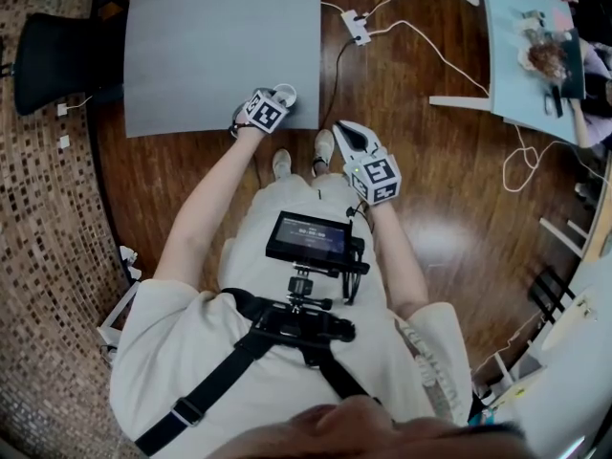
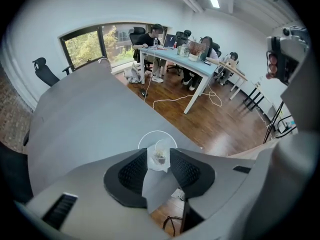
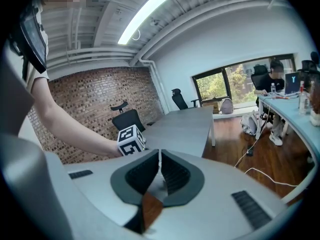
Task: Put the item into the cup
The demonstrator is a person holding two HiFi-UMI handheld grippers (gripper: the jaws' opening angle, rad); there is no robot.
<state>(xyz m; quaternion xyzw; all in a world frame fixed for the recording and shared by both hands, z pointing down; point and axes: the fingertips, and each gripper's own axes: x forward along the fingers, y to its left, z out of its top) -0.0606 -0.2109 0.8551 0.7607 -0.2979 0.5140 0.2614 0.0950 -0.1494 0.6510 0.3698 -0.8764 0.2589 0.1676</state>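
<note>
A clear cup [image 1: 286, 93] stands at the near edge of the grey table [image 1: 220, 46]. My left gripper [image 1: 278, 99] hovers right over it. In the left gripper view the cup's round rim [image 2: 157, 134] shows just beyond the jaw tips. A small translucent tea bag [image 2: 159, 157] sits in the gap between the jaws of the left gripper [image 2: 159, 160], which stand apart and open. My right gripper [image 1: 344, 130] hangs over the floor to the right of the cup. Its jaws meet at the tips [image 3: 160, 165], shut with nothing in them.
A black office chair [image 1: 55, 51] stands left of the table. A power strip [image 1: 356, 25] and white cables lie on the wood floor behind. A light-blue desk [image 1: 521, 55] with clutter is at the upper right, with seated people [image 2: 192, 44] at it.
</note>
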